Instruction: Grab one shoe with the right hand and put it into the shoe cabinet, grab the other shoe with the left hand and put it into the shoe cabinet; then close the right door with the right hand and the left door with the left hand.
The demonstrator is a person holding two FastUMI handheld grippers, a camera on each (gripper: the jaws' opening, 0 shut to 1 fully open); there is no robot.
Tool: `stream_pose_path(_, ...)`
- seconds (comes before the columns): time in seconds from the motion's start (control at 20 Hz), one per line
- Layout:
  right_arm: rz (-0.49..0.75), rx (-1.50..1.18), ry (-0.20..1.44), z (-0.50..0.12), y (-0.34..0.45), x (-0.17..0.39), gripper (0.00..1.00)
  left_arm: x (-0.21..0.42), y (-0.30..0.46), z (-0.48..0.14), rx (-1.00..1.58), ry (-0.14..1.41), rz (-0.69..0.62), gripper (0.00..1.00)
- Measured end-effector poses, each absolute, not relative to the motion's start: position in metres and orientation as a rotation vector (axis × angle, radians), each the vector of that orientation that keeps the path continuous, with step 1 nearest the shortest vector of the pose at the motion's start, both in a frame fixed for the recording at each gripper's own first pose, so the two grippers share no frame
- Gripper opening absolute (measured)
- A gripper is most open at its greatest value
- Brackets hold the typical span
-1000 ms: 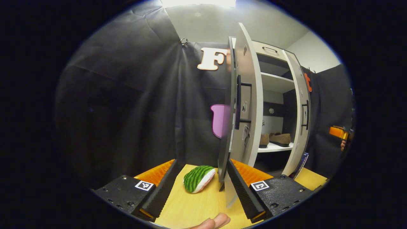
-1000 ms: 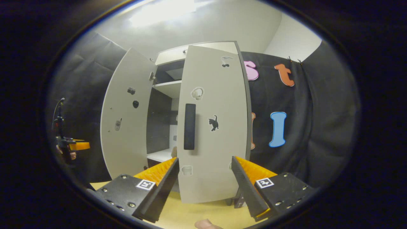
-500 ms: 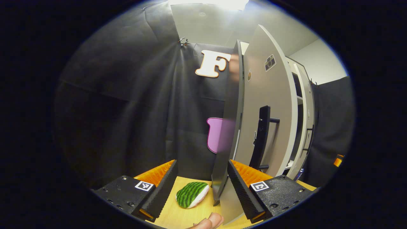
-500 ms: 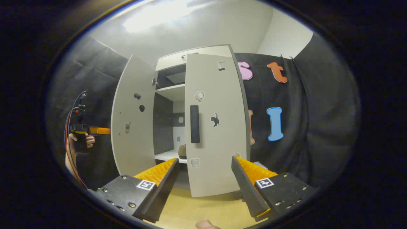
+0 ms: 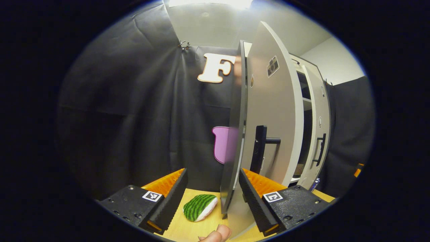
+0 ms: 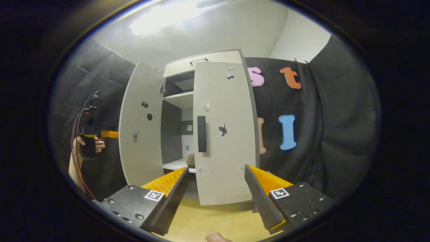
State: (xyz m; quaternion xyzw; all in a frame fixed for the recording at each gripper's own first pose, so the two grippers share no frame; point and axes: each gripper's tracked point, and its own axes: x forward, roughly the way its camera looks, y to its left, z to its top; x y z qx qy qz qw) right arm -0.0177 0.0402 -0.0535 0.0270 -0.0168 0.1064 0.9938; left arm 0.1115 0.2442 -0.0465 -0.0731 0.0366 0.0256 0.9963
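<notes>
- Swinging inward on its hinge, the left door [image 5: 268,111] is now showing its sticker-marked front and black handle [image 5: 260,148] to the left gripper view, where a second ago it stood wider and let the shelf be seen.
- The left gripper [image 5: 212,198] is pressing at the door's outer edge; its fingers are standing wide apart with the edge between them, clamped on nothing.
- The right door [image 6: 223,131] is sitting nearly square to the cabinet front in the right gripper view, closer to home than it was a second ago, with a dark gap beside it.
- The right gripper [image 6: 216,198] is hovering in front of that door, fingers spread wide and holding nothing, apparently drawing back from it.
- One brown shoe [image 6: 190,159] is showing on the lower white shelf [image 6: 174,164] through the gap; the other I cannot make out now.
- The shoe cabinet [image 6: 201,64] is standing on the yellow table [image 6: 208,222], and a green striped toy [image 5: 200,207] is lying on that table beside the left door.
- Judging from this, both shoes are stowed and the task is nearing its end: the left door is still needing its final push.
</notes>
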Motion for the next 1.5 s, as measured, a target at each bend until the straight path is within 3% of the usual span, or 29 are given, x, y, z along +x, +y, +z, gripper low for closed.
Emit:
stream_pose_path(0.25, 0.219, 0.051, -0.049, -0.050, 0.041, -0.025, 0.99, 0.112, 0.240, -0.045, -0.130, 0.073, 0.069, 0.93)
stream_pose_path(0.45, 0.233, 0.028, -0.046, -0.052, 0.051, -0.029, 0.99, 0.112, 0.214, -0.044, -0.143, 0.067, -0.008, 0.93)
stream_pose_path(0.5, 0.238, 0.025, -0.048, -0.052, 0.054, -0.029, 0.99, 0.114, 0.208, -0.044, -0.154, 0.075, -0.024, 0.88)
stream_pose_path(0.55, 0.241, 0.025, -0.049, -0.051, 0.056, -0.029, 0.99, 0.115, 0.200, -0.044, -0.160, 0.078, -0.042, 0.93)
stream_pose_path(0.7, 0.239, 0.015, -0.055, -0.050, 0.057, -0.030, 0.99, 0.117, 0.179, -0.045, -0.171, 0.081, -0.073, 0.93)
stream_pose_path(0.75, 0.234, 0.009, -0.059, -0.049, 0.056, -0.031, 0.99, 0.119, 0.173, -0.043, -0.170, 0.078, -0.077, 0.88)
stream_pose_path(0.8, 0.229, 0.006, -0.060, -0.049, 0.054, -0.031, 0.99, 0.120, 0.166, -0.043, -0.169, 0.073, -0.084, 0.93)
stream_pose_path(1.15, 0.218, -0.005, -0.043, -0.058, 0.049, -0.028, 0.99, 0.139, 0.126, -0.058, -0.193, 0.100, -0.114, 0.93)
stream_pose_path(1.4, 0.205, -0.016, -0.048, -0.056, 0.043, -0.028, 0.99, 0.149, 0.076, -0.076, -0.240, 0.162, -0.221, 0.94)
stream_pose_path(1.5, 0.200, -0.020, -0.045, -0.057, 0.042, -0.030, 0.99, 0.149, 0.057, -0.083, -0.258, 0.187, -0.243, 0.88)
